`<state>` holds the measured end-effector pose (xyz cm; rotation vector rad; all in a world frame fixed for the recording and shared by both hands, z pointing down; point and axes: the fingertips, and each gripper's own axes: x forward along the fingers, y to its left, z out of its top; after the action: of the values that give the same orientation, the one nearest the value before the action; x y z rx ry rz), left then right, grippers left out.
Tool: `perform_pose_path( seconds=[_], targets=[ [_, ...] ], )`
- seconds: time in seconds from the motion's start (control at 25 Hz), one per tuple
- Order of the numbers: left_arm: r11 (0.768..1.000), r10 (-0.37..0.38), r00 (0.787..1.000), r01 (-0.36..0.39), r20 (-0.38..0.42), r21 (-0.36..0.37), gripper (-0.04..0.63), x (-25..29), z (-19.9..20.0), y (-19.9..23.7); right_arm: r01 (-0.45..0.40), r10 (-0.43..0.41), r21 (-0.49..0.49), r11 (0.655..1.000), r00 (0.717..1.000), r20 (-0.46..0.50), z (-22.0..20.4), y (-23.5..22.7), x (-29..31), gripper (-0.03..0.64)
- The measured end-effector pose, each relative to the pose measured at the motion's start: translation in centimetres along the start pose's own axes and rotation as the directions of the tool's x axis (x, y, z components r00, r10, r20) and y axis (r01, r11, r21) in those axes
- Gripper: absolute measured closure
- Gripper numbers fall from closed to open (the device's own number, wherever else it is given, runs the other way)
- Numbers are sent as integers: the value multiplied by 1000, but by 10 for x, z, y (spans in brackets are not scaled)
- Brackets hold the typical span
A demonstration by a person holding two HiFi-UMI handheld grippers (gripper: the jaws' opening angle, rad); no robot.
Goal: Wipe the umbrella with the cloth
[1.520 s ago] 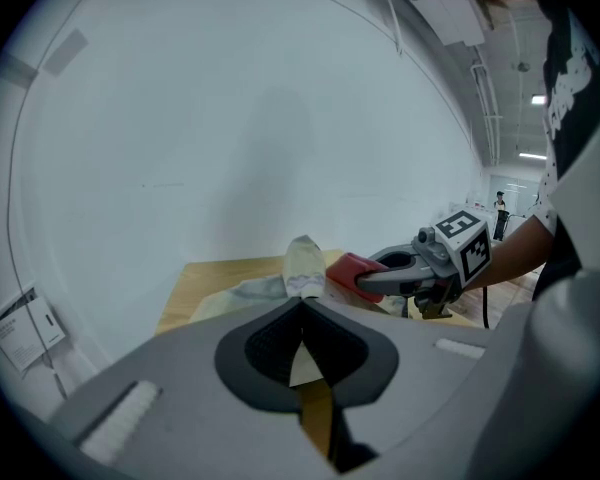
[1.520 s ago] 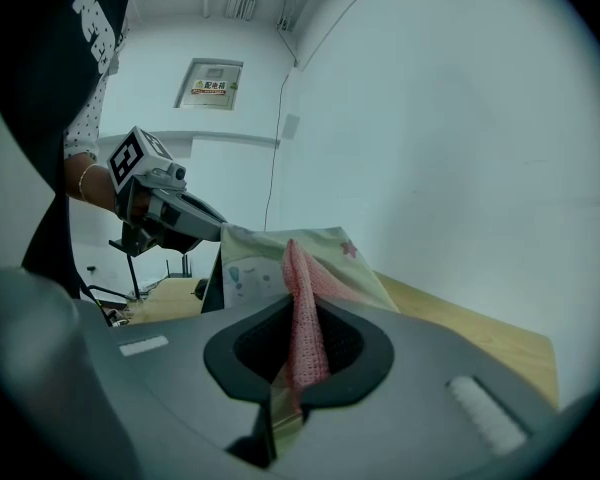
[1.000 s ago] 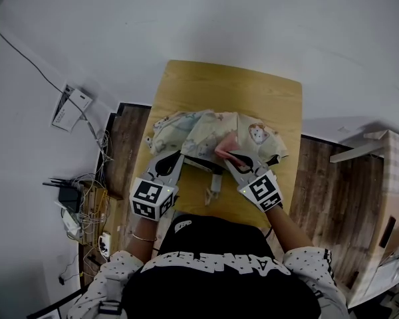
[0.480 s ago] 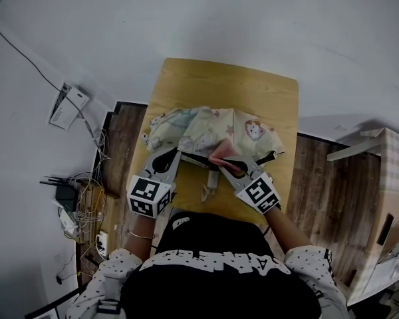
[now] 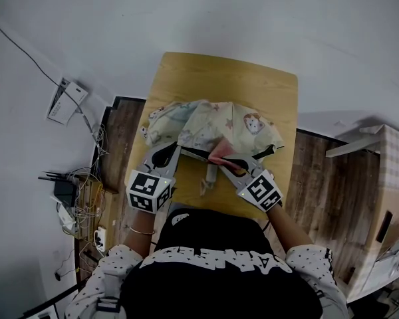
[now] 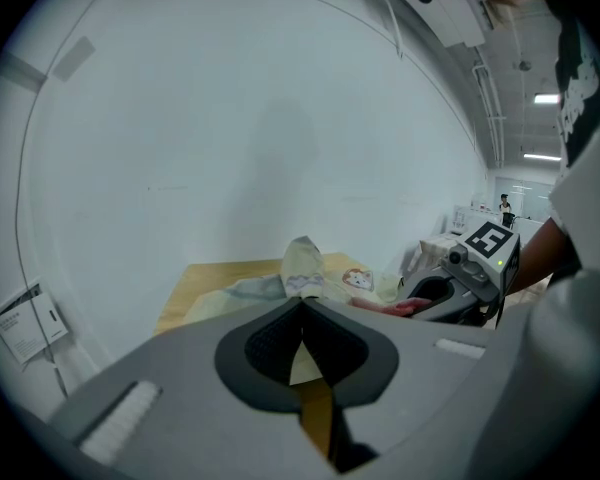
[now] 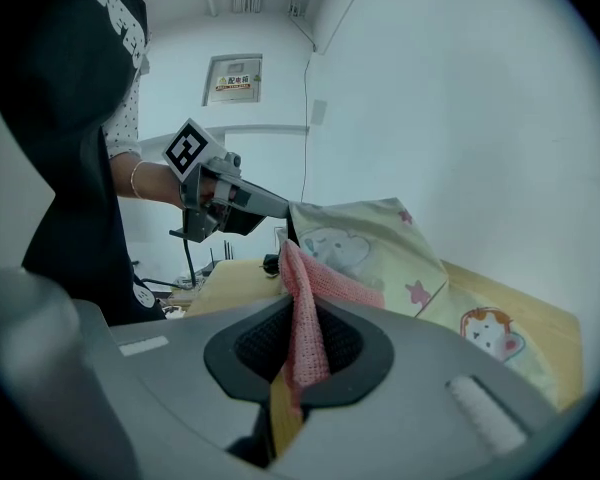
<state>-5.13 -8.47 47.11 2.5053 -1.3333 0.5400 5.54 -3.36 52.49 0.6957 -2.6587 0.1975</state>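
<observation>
— Caught the wiping how far along?
— Midway, at a guess. Found the pale yellow cartoon-print fabric umbrella [image 5: 213, 125] slumped across the middle of the light wooden table [image 5: 226, 78], one fold pinched in the closed left gripper [image 6: 302, 303].
— And the rag?
— Saw the pink knitted cloth [image 7: 325, 280] clamped in the right gripper [image 7: 295, 303], against the canopy toward the table's near edge. Judged much canopy left.

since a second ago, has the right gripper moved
Yes: the right gripper and cloth pulled back along the umbrella, toward the near edge of the table.

Umbrella [image 5: 206, 125] lies on the table [image 5: 226, 78]; cloth [image 5: 221, 153] at its near edge.
</observation>
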Motion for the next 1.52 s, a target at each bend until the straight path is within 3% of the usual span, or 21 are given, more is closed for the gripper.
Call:
perform_pose_path(
  seconds=[0.24,0.48,0.6,0.88,1.08,1.52],
  targets=[
    [1000,2,1000,-2,0,-5,594,-2,-2,-1,120,-117,-19,993,988,103,26,-31,-19,583],
    [1000,1,1000,-1,-3,-15,594,-6,-5,-4,331,-327,5,944,929,171,50,-94,-48,583],
    [1000,-2,1000,2,-8,-10,594,-8,-6,-5,378,-373,-3,926,915,157,48,-114,-52,583],
    [999,3,1000,-4,-20,-39,592,-16,-13,-6,395,-386,-60,917,915,122,44,-139,-35,583],
    [998,23,1000,-24,-20,-56,594,-22,-15,-3,360,-352,-104,927,932,87,37,-138,-19,583],
    [995,28,1000,-28,0,-94,594,-21,-16,-1,282,-281,-104,954,959,31,13,-117,-2,583]
  ],
)
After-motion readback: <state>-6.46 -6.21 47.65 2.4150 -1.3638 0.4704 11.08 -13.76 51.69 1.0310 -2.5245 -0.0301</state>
